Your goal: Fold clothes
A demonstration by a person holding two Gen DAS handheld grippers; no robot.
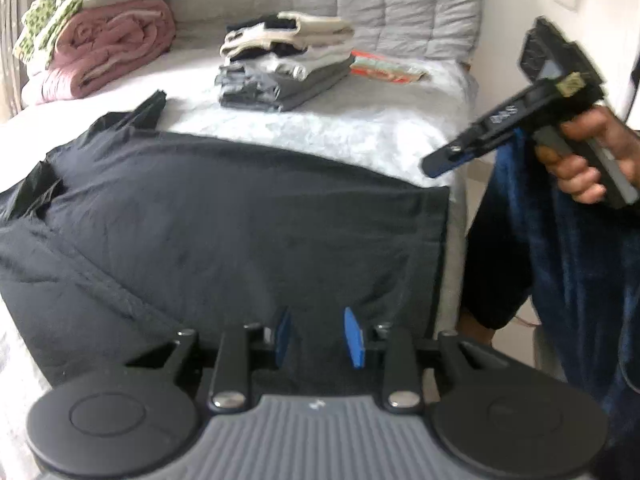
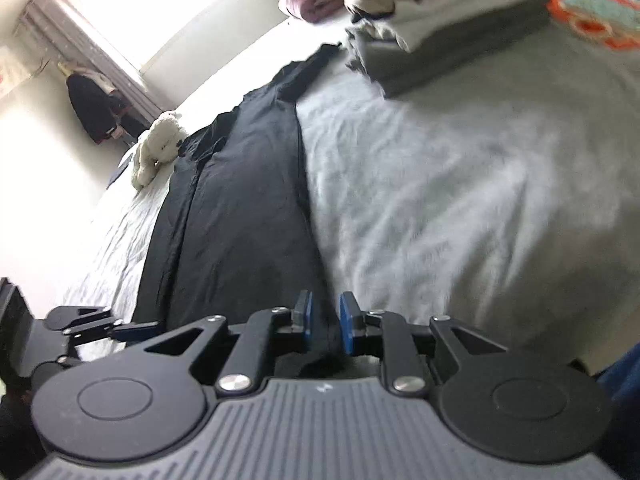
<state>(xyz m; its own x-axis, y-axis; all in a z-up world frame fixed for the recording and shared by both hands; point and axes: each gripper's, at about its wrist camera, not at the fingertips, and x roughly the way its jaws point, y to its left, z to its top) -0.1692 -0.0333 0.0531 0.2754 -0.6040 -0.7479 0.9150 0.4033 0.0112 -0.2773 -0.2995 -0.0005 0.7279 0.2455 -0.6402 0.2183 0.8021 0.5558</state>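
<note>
A black garment [image 1: 240,220] lies spread flat on the pale bed [image 1: 360,132], with its hem at the near edge. My left gripper [image 1: 319,336] sits at that hem. Black cloth fills the gap between its blue pads [image 1: 354,340], and creases run toward them. My right gripper [image 1: 434,166] hangs in the air, just above and right of the garment's right corner, held by a hand [image 1: 580,168]. Nothing dangles from it. In the right wrist view, the right gripper [image 2: 326,322] has its jaws narrowly apart above the garment [image 2: 240,200], and the left gripper [image 2: 132,330] shows at the lower left.
A stack of folded clothes [image 1: 284,68] stands at the back of the bed beside an orange patterned item [image 1: 384,68]. A rolled pink blanket [image 1: 108,48] and pillows lie at the back left. A white plush toy [image 2: 158,148] sits beyond the garment. The person's blue clothing [image 1: 580,280] hangs on the right.
</note>
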